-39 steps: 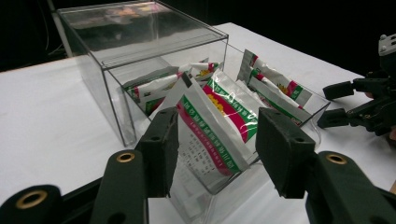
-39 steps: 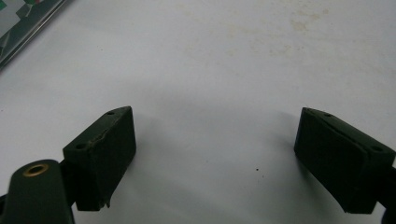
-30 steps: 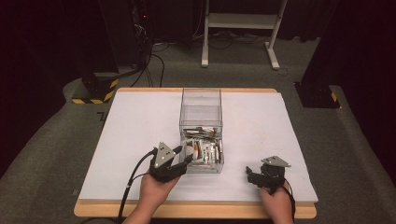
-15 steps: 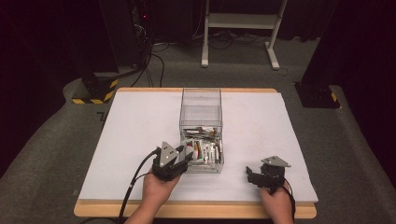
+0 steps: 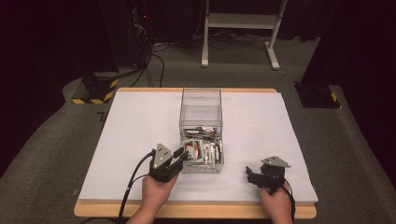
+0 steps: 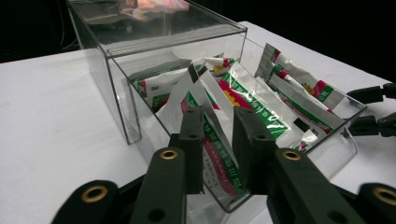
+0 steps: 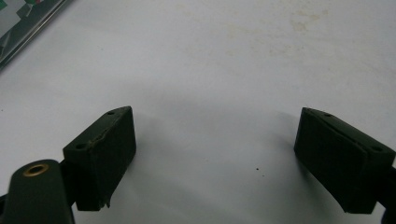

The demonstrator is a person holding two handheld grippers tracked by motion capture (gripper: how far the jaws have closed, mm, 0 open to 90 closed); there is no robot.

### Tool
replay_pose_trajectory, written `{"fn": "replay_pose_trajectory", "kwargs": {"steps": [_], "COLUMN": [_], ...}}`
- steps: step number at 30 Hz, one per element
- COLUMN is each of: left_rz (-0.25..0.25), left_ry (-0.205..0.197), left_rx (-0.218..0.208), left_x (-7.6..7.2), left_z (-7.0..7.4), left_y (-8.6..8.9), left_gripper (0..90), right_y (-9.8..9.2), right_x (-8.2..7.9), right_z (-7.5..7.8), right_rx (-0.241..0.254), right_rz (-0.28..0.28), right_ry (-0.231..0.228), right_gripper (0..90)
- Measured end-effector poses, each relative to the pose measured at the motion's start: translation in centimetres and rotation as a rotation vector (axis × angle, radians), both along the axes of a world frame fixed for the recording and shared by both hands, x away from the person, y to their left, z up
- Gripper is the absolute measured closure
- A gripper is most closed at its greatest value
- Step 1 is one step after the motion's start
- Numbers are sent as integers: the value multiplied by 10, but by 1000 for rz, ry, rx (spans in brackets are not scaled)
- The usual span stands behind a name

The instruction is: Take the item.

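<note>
The left tongs (image 6: 218,140) have just been closing and a red-green sachet (image 6: 219,158) is pinched between them at the clear box's (image 6: 121,93) open drawer; the right tongs (image 7: 215,158) are held apart over the tabletop (image 7: 233,56).

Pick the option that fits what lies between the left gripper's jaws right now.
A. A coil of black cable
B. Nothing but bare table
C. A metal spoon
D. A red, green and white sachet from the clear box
D. In the left gripper view the left gripper has its jaws, which have just been closing, set either side of a sachet standing in the clear box.
</note>
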State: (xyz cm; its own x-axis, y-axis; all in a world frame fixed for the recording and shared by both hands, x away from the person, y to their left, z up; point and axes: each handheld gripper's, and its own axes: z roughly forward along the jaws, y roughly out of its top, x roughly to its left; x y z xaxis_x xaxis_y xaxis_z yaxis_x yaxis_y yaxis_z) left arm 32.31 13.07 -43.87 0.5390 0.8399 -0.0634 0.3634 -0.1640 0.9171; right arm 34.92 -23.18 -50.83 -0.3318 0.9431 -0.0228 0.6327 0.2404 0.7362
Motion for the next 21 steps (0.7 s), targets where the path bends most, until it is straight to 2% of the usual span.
{"fn": "replay_pose_trajectory", "kwargs": {"steps": [4,6,21], "left_rz": [7,21,48], "left_ry": [0,-7,-70], "left_rx": [-15,-36,-86], "left_x": [-1,-1,-11], "left_z": [0,-2,5], "left_y": [3,7,13], "left_gripper": [848,889,900], "right_y": [0,0,0], "right_x": [0,0,-1], "right_z": [0,0,0], "right_rx": [0,0,1], "right_rz": [0,0,-3], "right_ry": [-1,-1,-2], "right_gripper": [128,128,128]}}
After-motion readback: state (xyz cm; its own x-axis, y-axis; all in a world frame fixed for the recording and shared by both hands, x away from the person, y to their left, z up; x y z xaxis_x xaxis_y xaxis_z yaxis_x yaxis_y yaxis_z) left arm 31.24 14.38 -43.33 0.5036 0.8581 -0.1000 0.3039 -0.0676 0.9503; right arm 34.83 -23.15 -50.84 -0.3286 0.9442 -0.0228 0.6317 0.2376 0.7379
